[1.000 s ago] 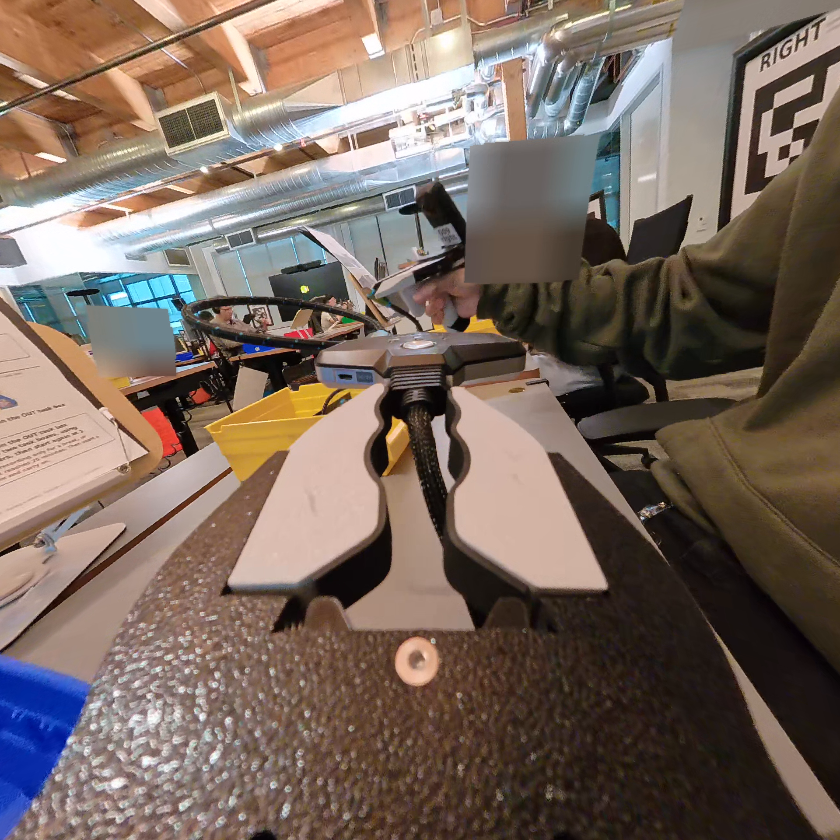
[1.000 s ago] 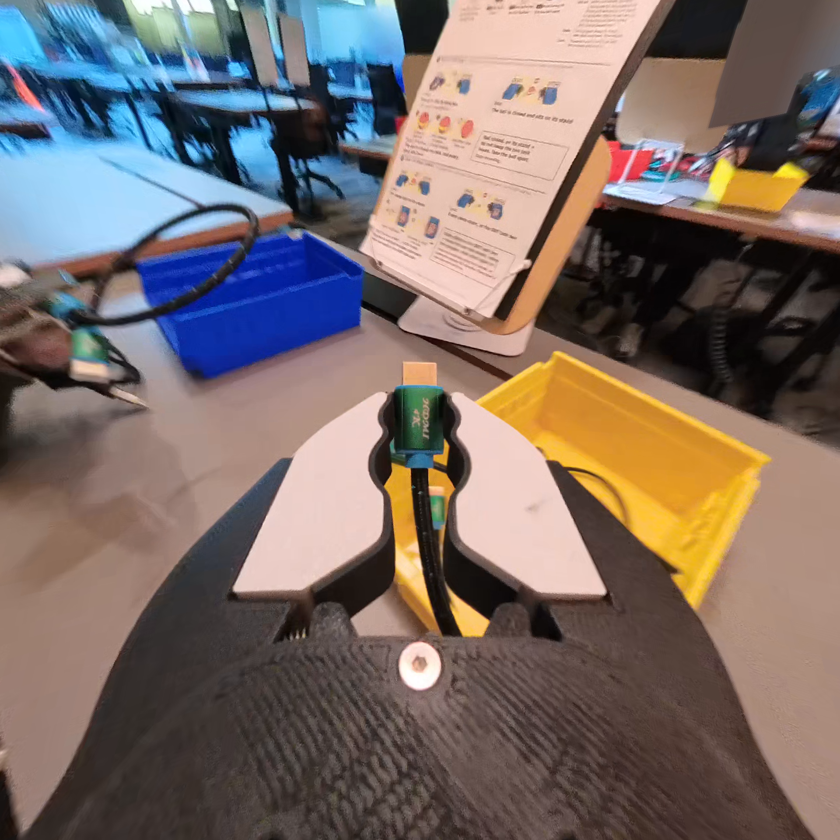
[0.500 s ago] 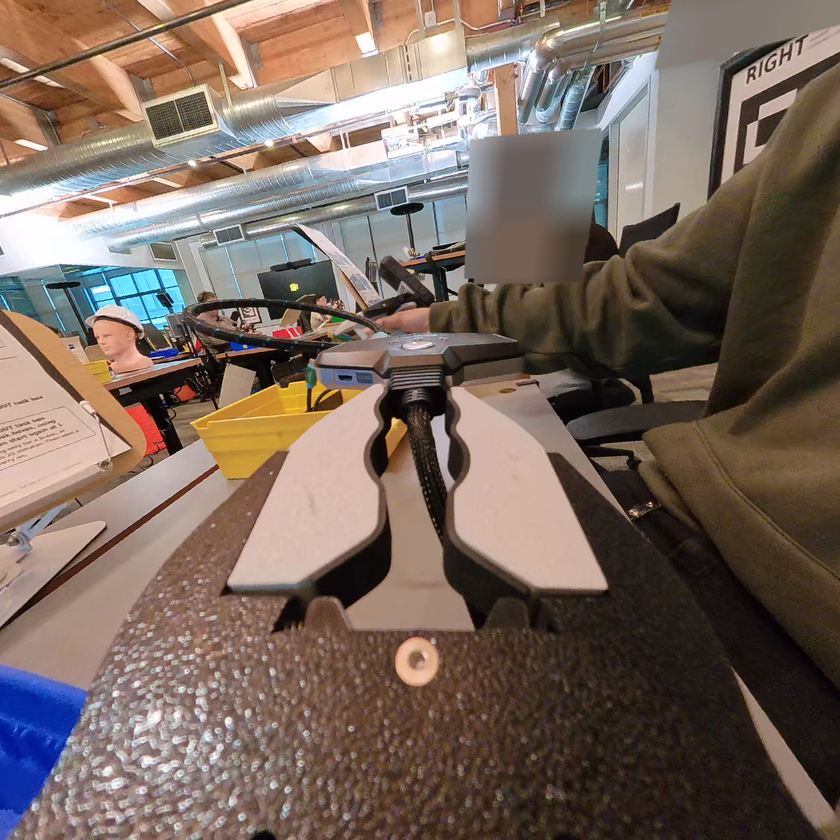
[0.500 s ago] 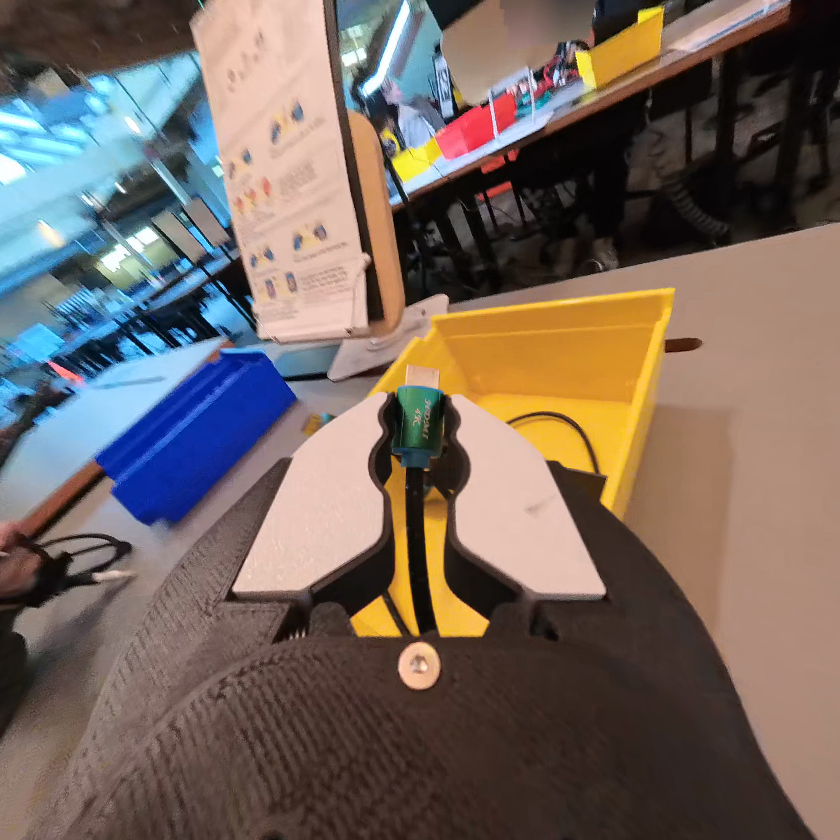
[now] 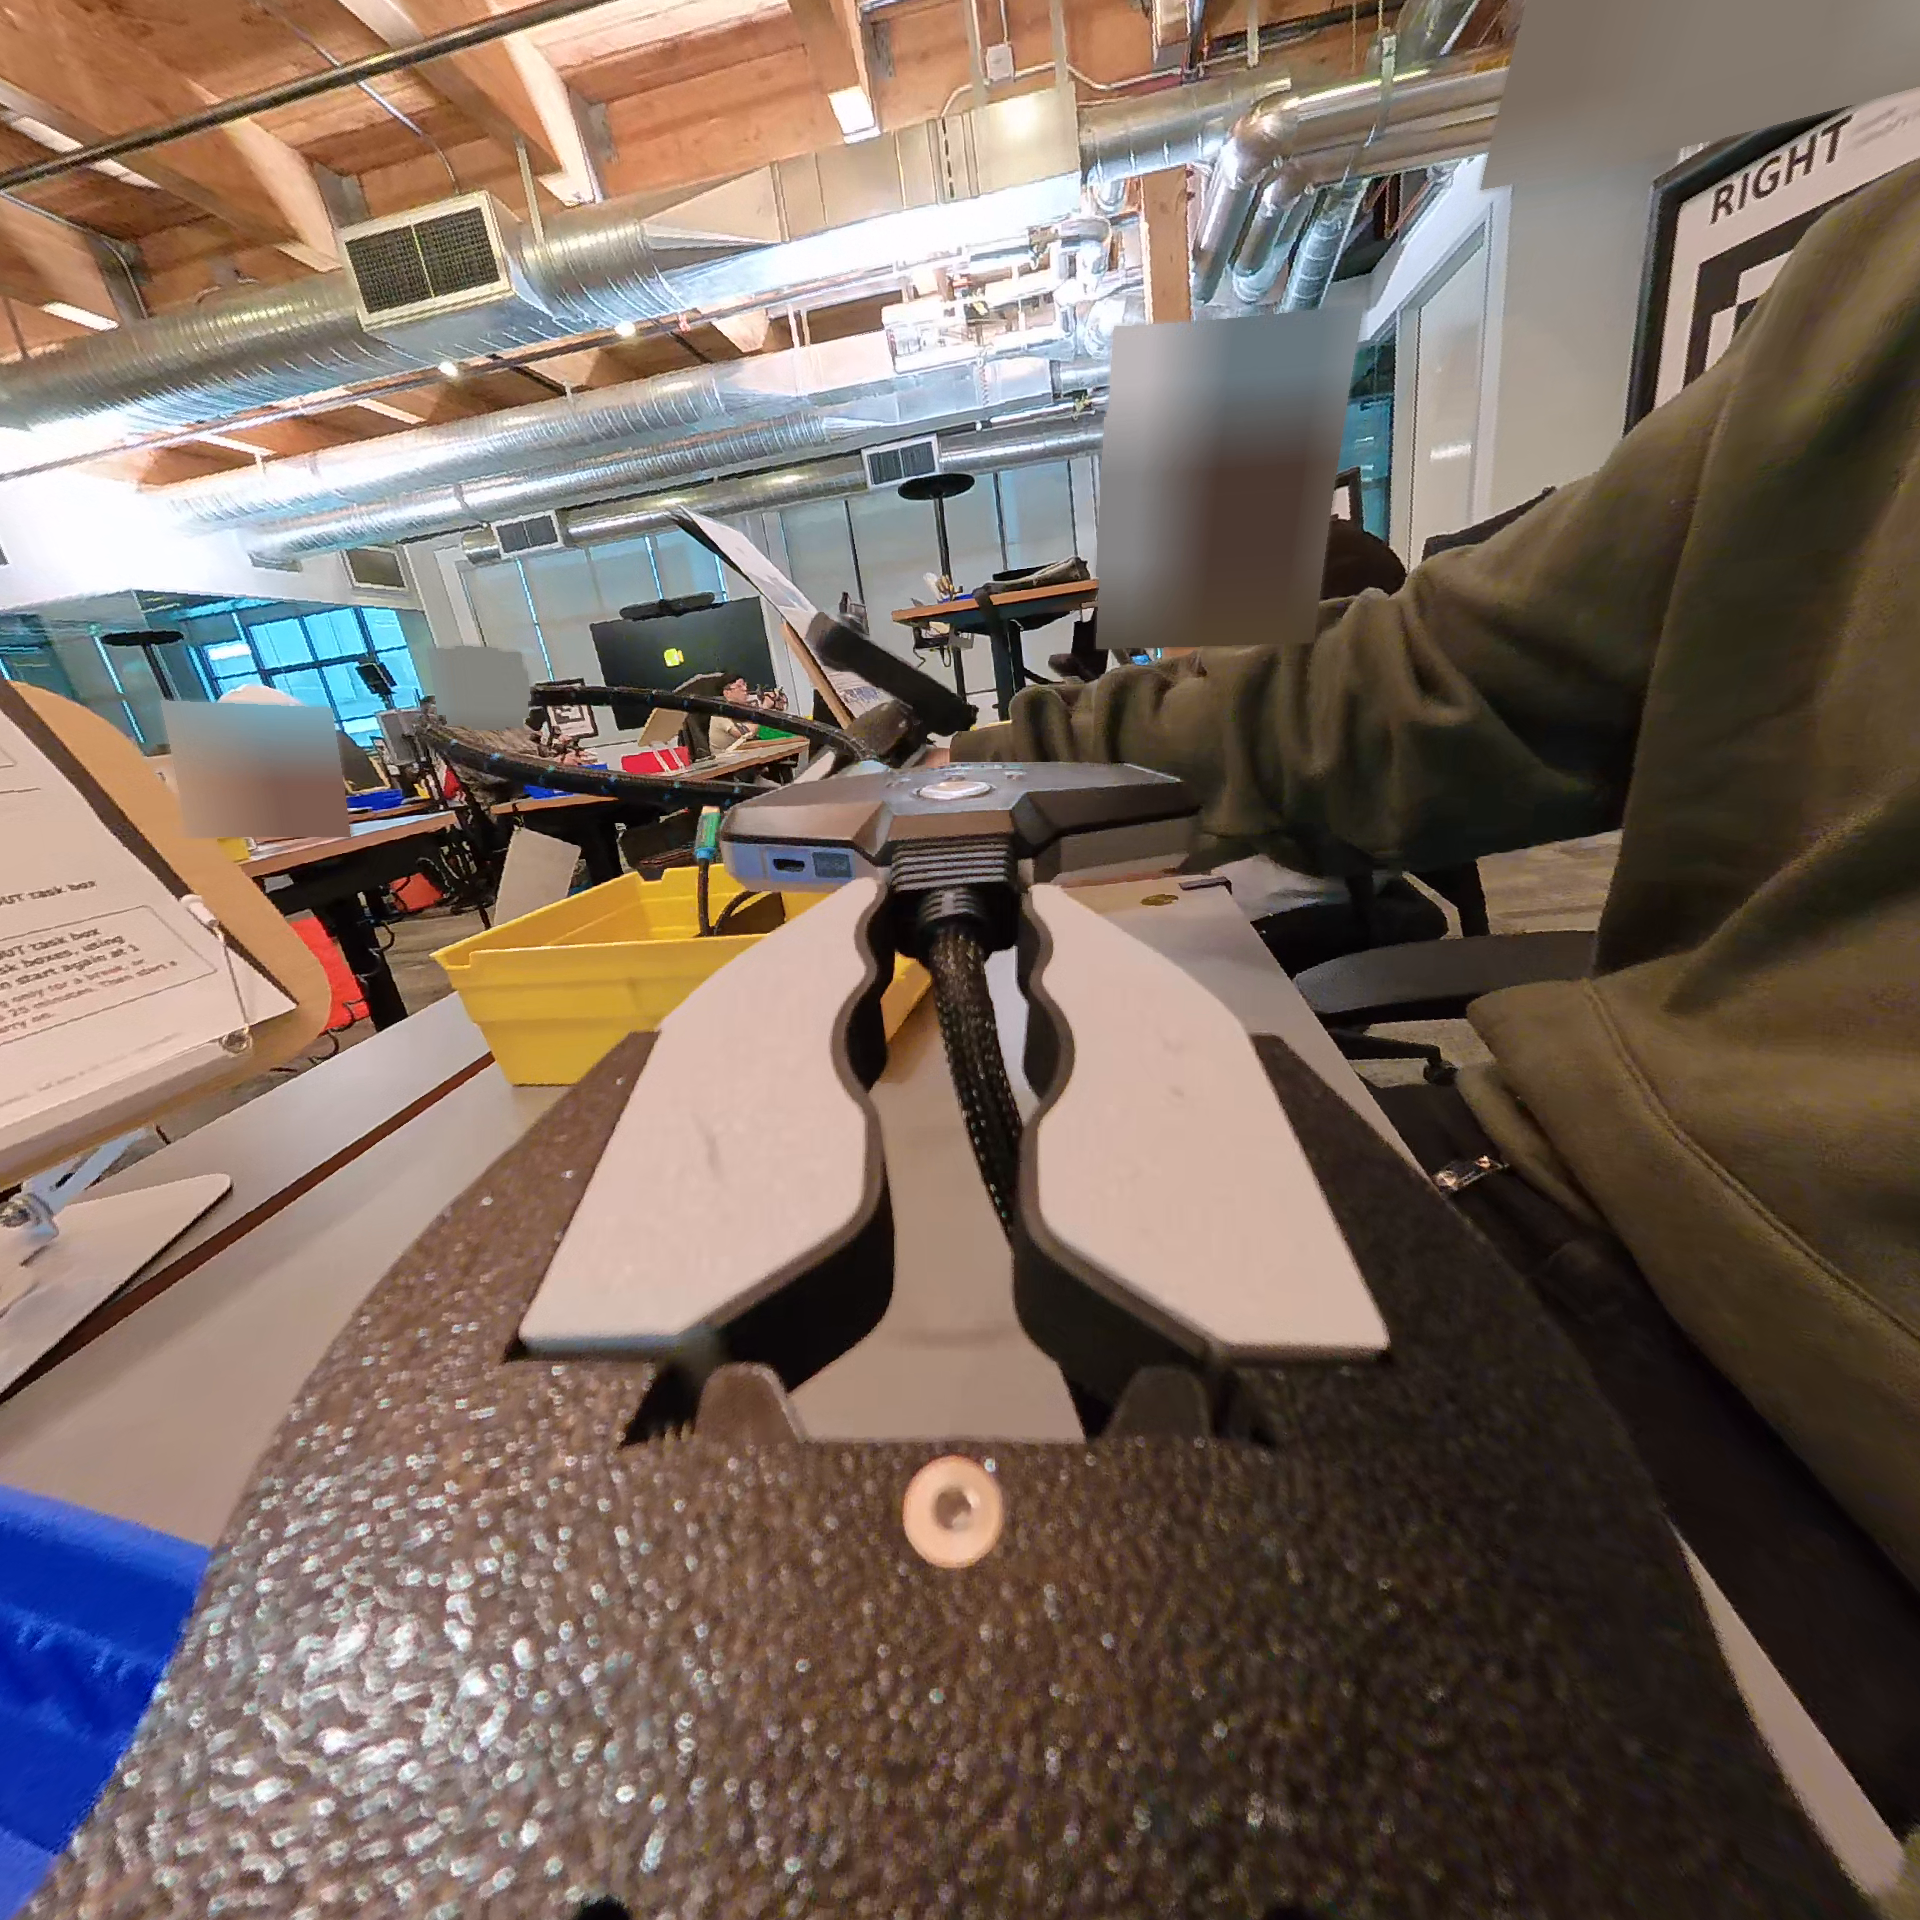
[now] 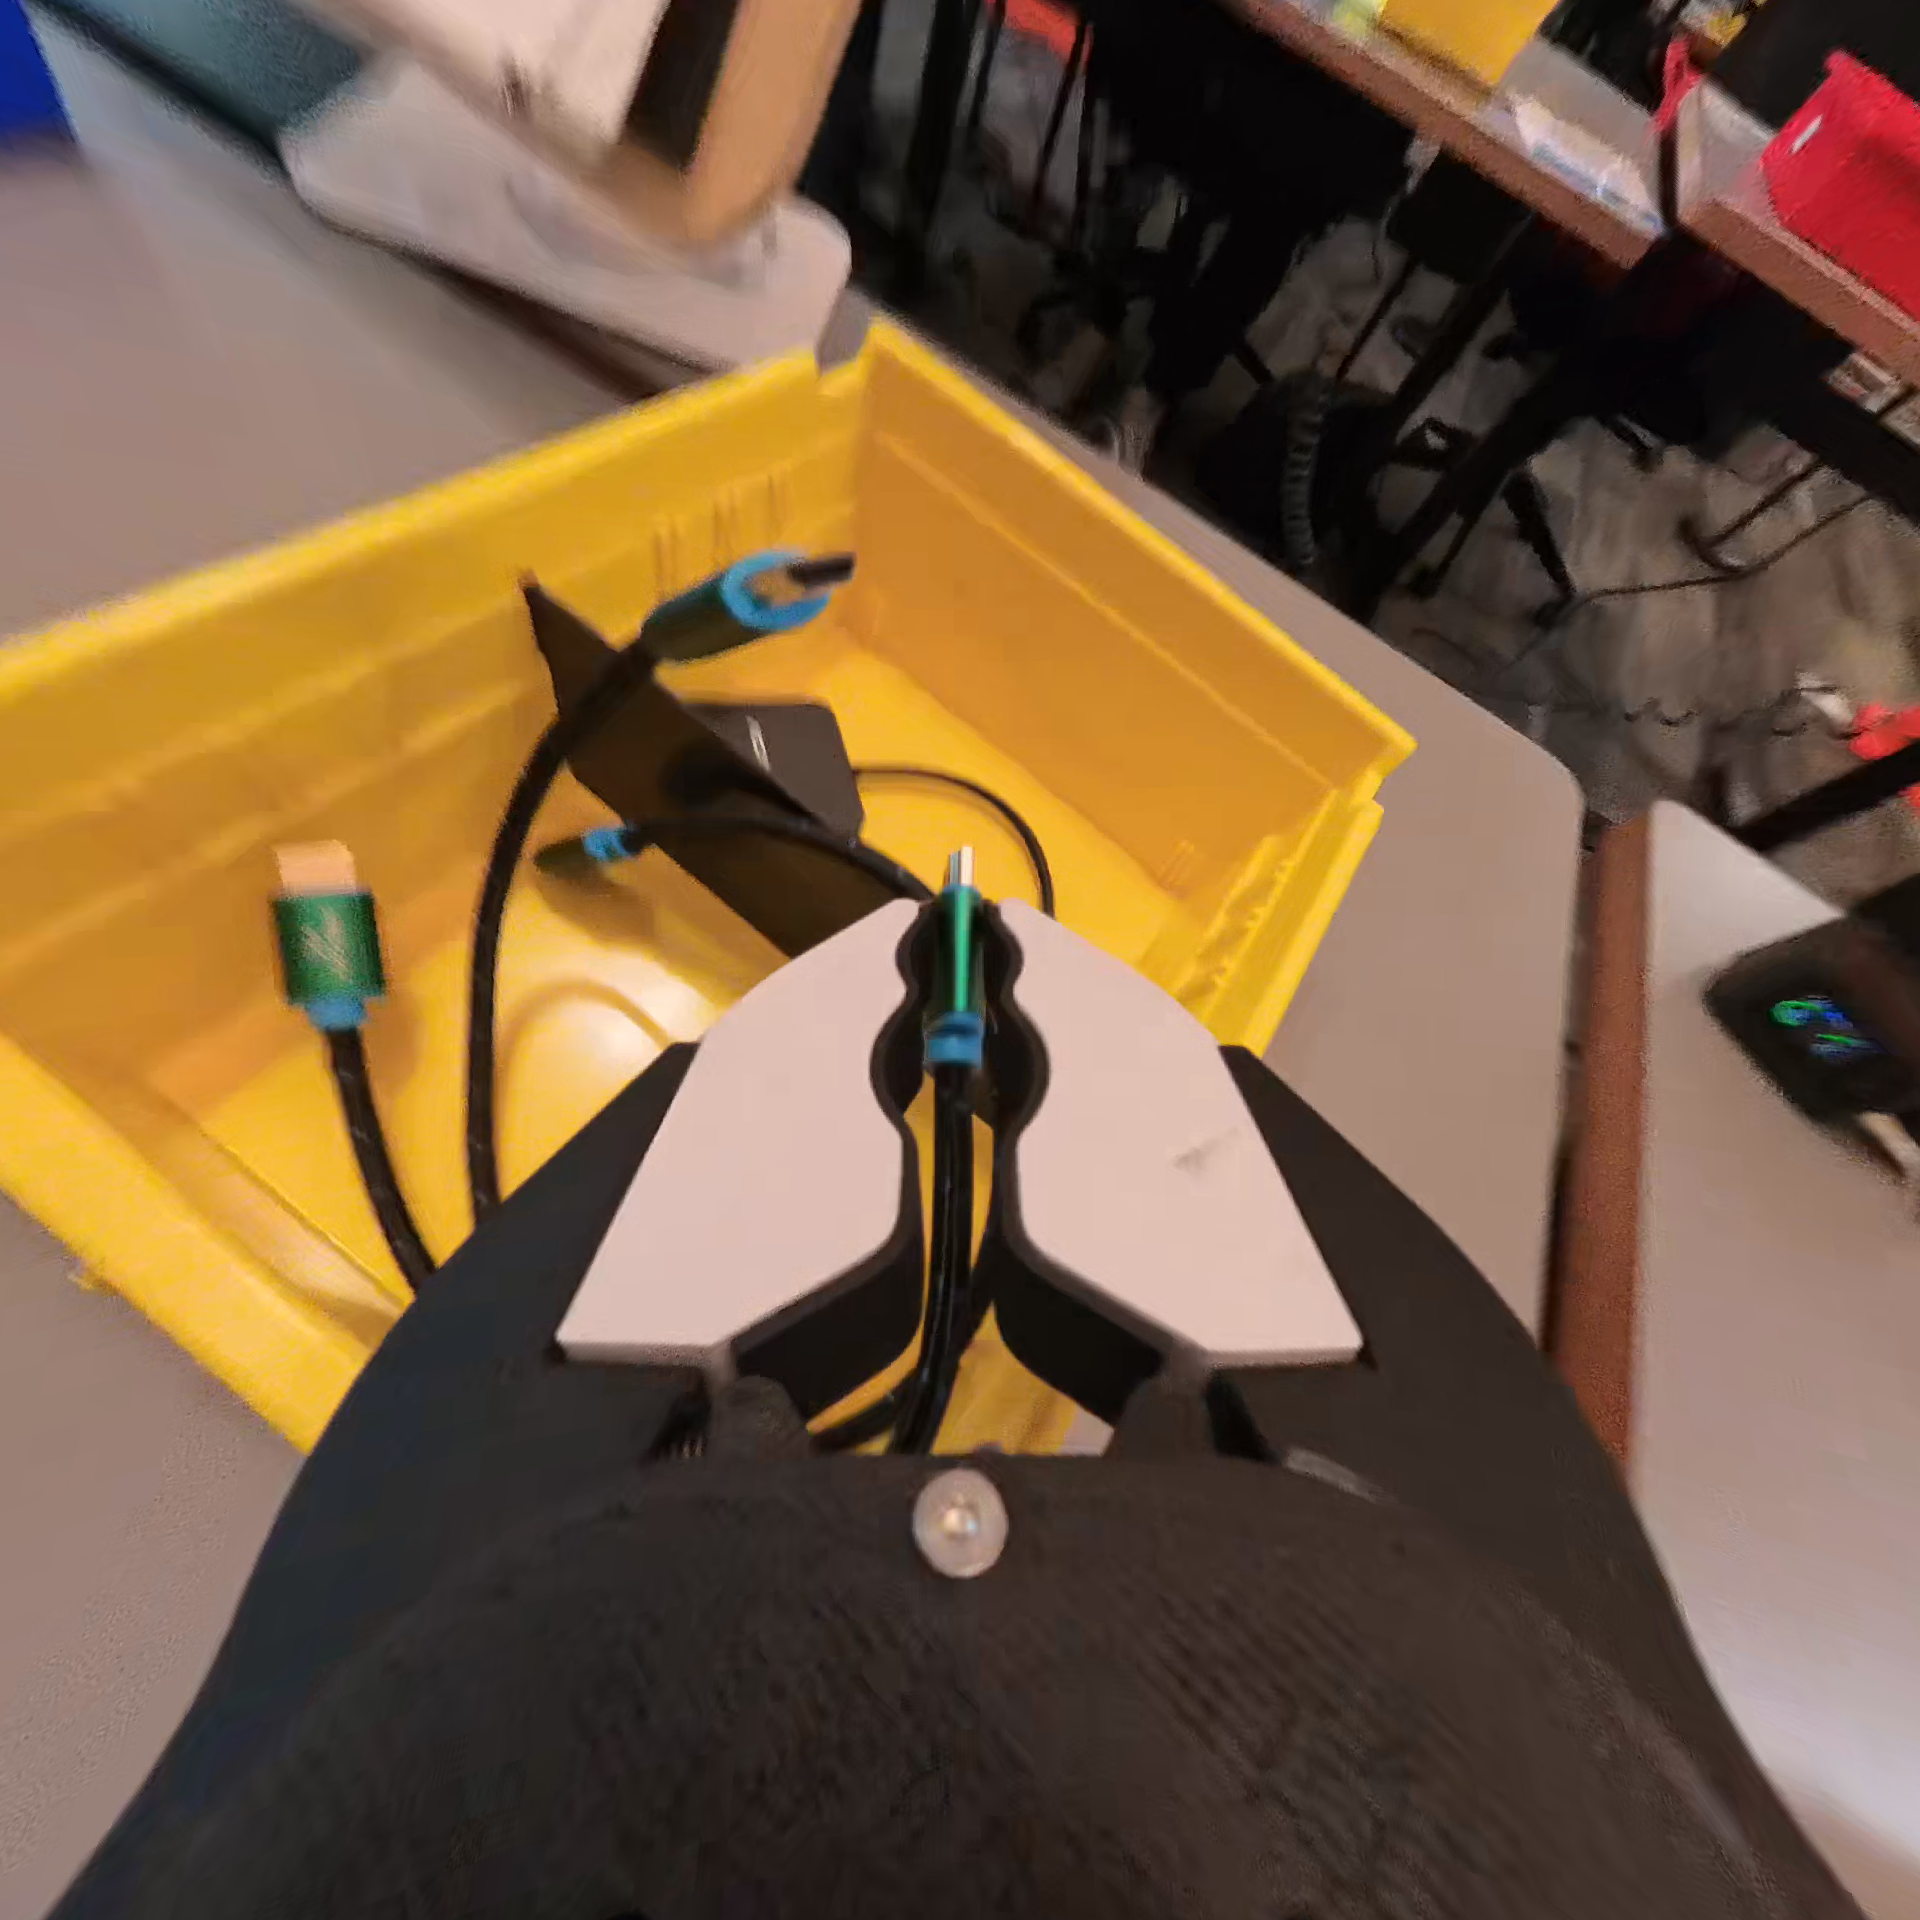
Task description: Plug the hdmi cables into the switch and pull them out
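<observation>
In the left wrist view my left gripper (image 5: 951, 920) is shut on the braided black cable (image 5: 971, 1049) of the grey HDMI switch (image 5: 956, 805), right at its ribbed collar, and holds the switch level above the table. A side port on the switch faces left. In the right wrist view my right gripper (image 6: 961, 920) is shut on a green HDMI plug (image 6: 956, 966), turned edge-on, above the yellow bin (image 6: 1143, 644). The bin holds another green plug (image 6: 324, 951), a blue-collared plug (image 6: 748, 603) and a black flat device (image 6: 727, 790).
The yellow bin (image 5: 582, 966) stands ahead-left of the switch. A document stand (image 5: 135, 935) is at the left, a blue bin (image 5: 62, 1621) at the near left. A person's olive sleeve (image 5: 1662, 831) fills the right side. The table edge (image 6: 1600, 1039) runs right of the bin.
My right gripper has swung down and over the yellow bin, and its plug has rolled from flat to edge-on. My left gripper has held the switch nearly still.
</observation>
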Action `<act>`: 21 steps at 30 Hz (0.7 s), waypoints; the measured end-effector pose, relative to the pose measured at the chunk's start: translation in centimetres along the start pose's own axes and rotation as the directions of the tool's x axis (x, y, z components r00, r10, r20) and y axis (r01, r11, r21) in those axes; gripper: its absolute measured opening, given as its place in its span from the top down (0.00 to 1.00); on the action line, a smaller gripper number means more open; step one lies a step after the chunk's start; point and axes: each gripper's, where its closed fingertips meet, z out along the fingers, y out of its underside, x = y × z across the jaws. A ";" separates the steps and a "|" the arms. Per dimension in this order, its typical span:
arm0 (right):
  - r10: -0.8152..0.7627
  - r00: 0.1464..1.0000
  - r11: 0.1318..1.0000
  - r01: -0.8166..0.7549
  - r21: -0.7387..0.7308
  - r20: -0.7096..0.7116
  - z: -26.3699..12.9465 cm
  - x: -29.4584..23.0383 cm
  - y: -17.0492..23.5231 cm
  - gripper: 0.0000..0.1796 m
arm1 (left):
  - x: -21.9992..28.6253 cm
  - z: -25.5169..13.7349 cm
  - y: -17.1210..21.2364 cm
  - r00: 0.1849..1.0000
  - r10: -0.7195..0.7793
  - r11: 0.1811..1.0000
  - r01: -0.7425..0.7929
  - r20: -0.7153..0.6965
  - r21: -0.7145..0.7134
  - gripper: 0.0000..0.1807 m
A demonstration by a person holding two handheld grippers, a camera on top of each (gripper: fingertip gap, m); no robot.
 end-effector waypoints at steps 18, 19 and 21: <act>-0.207 0.932 0.932 0.096 0.350 0.298 -9.8 -16.0 -8.4 0.78 | 0.0 0.2 0.2 1.000 0.000 1.000 0.000 0.001 -0.009 0.88; -0.266 0.898 0.906 0.110 0.408 0.350 -11.2 -19.5 -9.2 0.78 | 0.1 0.4 0.4 1.000 0.000 1.000 0.000 -0.005 -0.017 0.88; -0.330 0.845 0.864 0.091 0.495 0.420 -13.8 -25.1 -11.0 0.77 | 0.3 0.7 0.9 1.000 0.009 0.999 -0.010 -0.016 -0.044 0.88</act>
